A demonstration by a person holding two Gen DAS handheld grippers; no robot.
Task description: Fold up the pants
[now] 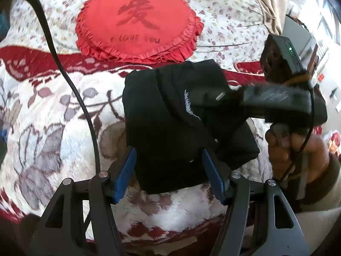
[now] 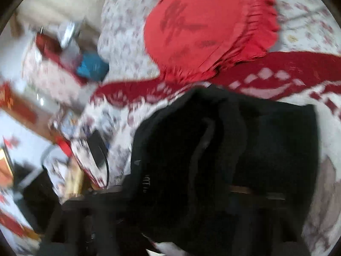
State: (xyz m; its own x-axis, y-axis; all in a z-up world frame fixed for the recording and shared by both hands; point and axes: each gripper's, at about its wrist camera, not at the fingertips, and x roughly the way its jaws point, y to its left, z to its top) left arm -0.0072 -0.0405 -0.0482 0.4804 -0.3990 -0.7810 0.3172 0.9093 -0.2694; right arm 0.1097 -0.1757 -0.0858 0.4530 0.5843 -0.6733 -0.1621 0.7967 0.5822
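Observation:
The black pants (image 1: 170,111) lie folded into a thick bundle on the floral bedspread (image 1: 53,128). My left gripper (image 1: 169,172) is open, its blue pads (image 1: 125,170) standing either side of the bundle's near edge, which lies between them. My right gripper (image 1: 198,98) reaches in from the right over the top of the pants, held by a hand (image 1: 294,149). In the blurred right wrist view the pants (image 2: 266,140) fill the lower middle. They hide the right fingers, so I cannot see how the jaws stand or whether cloth is pinched.
A red frilled heart cushion (image 1: 138,23) (image 2: 208,27) lies just beyond the pants. A black cable (image 1: 70,81) crosses the bedspread on the left. In the right wrist view, beside the bed, are blurred household items, among them a blue object (image 2: 91,68).

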